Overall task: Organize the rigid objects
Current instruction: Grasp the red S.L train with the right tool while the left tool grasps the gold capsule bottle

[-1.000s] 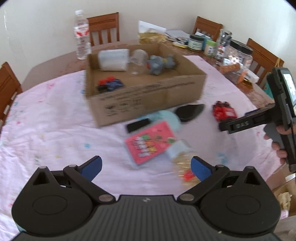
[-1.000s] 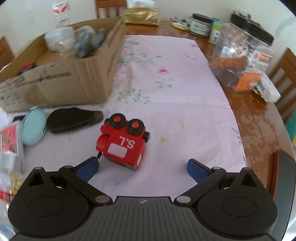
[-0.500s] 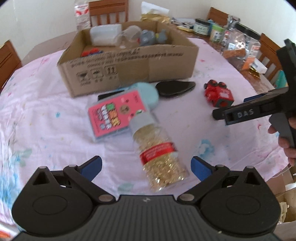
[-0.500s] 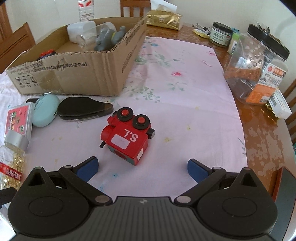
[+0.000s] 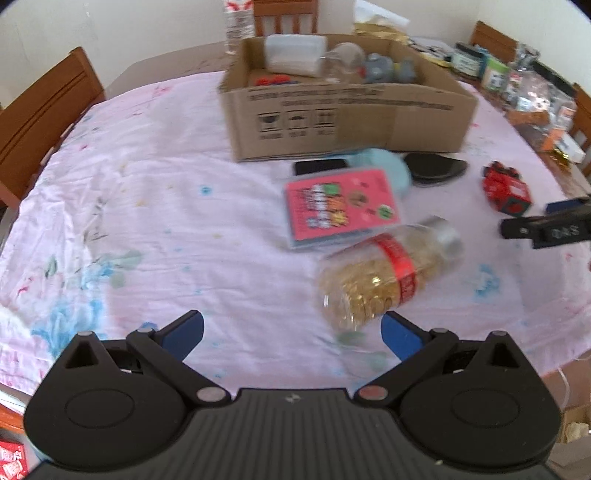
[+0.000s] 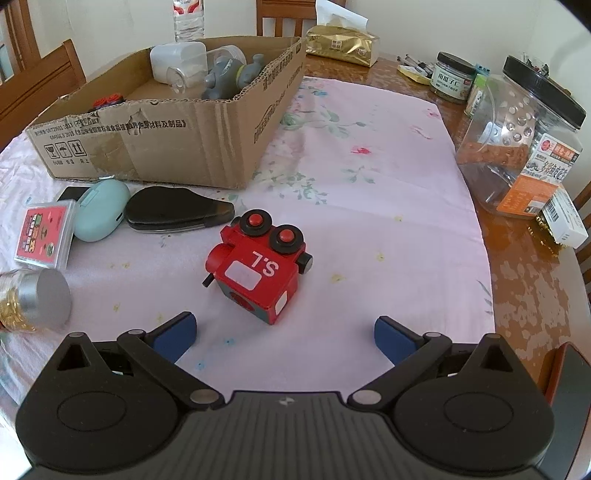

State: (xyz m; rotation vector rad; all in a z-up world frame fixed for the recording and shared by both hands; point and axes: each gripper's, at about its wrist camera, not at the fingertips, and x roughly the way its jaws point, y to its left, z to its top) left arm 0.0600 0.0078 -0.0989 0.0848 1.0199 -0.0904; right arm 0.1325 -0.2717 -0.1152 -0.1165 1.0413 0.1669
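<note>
A cardboard box (image 5: 347, 122) (image 6: 155, 144) stands on the pink cloth and holds a white container, a grey toy and small red pieces. In front of it lie a pink card pack (image 5: 341, 206) (image 6: 44, 230), a mint case (image 6: 100, 209), a black pouch (image 6: 173, 214), a red toy train (image 6: 258, 264) (image 5: 508, 192) and a bottle of gold beads (image 5: 384, 273) on its side. My left gripper (image 5: 291, 332) is open, its right fingertip just below the bottle's base. My right gripper (image 6: 284, 334) is open, just short of the train.
Jars (image 6: 517, 147), a small lidded pot (image 6: 452, 77), a gold tissue pack (image 6: 341, 46) and a water bottle (image 6: 188, 18) stand on the bare wood beyond the cloth. Wooden chairs (image 5: 44, 118) ring the table. The table edge runs close on the right.
The left view has swung left and pulled back, so the bead bottle now lies to the right of its fingers. The right gripper has barely moved and stays open before the train.
</note>
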